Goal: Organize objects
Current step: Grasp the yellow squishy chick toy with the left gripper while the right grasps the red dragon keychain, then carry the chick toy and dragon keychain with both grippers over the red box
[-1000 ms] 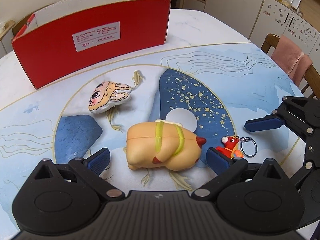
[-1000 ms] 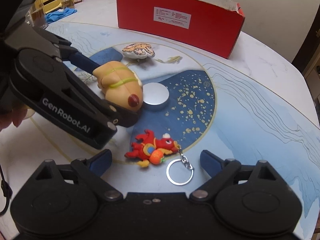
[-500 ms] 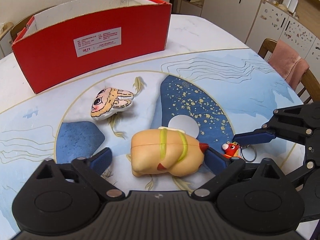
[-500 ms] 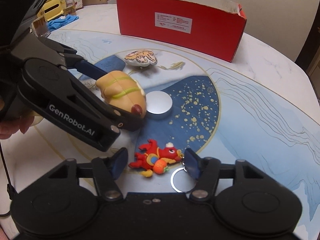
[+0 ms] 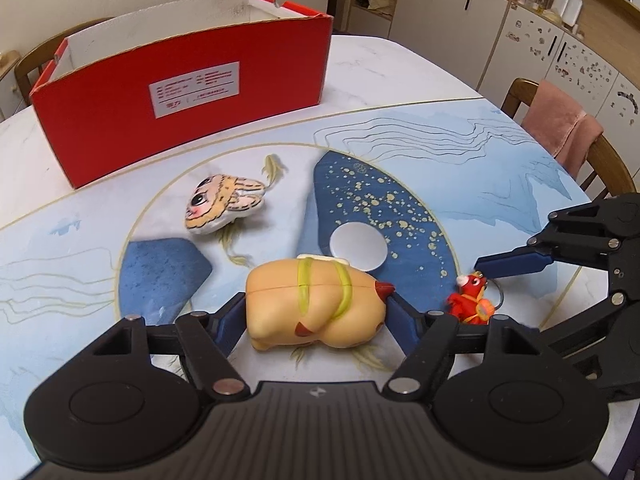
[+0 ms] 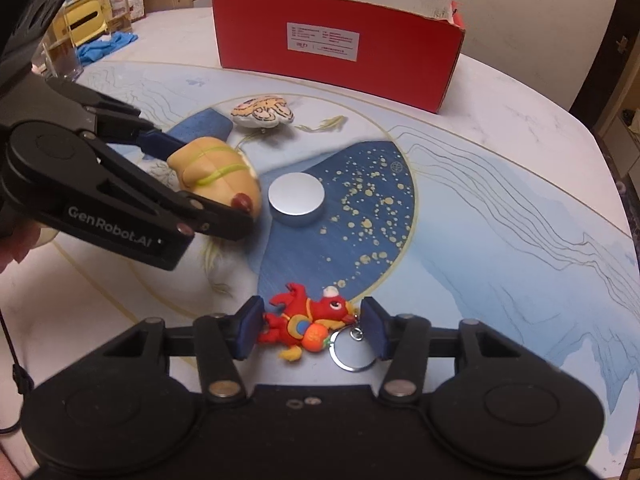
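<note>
Left claw (image 5: 316, 312) around tan toy (image 5: 316, 308) (pads touching)

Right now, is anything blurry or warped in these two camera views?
Left wrist view: sharp, but fisheye bends the red box and table edge. Right wrist view: slight smear on the tan squishy toy; red dragon keychain crisp; dark corners.

Left tongs (image 5: 316, 316) and right tongs (image 6: 312, 326) low, side by side, jaws narrowed.
</note>
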Demonstrator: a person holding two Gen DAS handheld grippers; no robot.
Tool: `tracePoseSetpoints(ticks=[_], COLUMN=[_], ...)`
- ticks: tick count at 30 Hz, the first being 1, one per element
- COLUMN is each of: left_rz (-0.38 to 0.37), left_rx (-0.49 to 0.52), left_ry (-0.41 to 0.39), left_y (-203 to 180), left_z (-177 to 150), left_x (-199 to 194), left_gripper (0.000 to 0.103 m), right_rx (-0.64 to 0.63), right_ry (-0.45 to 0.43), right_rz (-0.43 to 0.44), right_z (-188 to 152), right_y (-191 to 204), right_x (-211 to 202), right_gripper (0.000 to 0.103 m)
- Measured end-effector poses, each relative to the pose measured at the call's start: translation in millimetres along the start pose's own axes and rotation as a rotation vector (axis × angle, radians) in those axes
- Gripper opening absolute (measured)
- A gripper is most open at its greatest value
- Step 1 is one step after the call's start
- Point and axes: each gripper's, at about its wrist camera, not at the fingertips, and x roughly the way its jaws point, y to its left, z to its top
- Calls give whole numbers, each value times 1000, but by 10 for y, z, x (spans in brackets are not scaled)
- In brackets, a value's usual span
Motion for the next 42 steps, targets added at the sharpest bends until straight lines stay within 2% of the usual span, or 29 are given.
tracePoseSetpoints(ticks=[10, 24, 32, 42], left_rz=[-18, -20, -4, 19], left_rx=[-44, -85, -110, -95], left_ry=[3, 5, -30, -97], left_y=[128, 414, 709, 1114], left_z=[18, 168, 420, 874], left_x=[-251, -602, -779, -994], left_gripper=[73, 73, 73, 73], right_rx=[50, 166, 193, 183], right_ry=[-23, -96, -127, -171], right_rz=[-20, -25, -33, -50], right_z=[55, 415, 721, 1296], right_y=[-12, -176, -246, -336], right_x=[-149, -516, -609, -654], right_gripper=[52, 52, 52, 52])
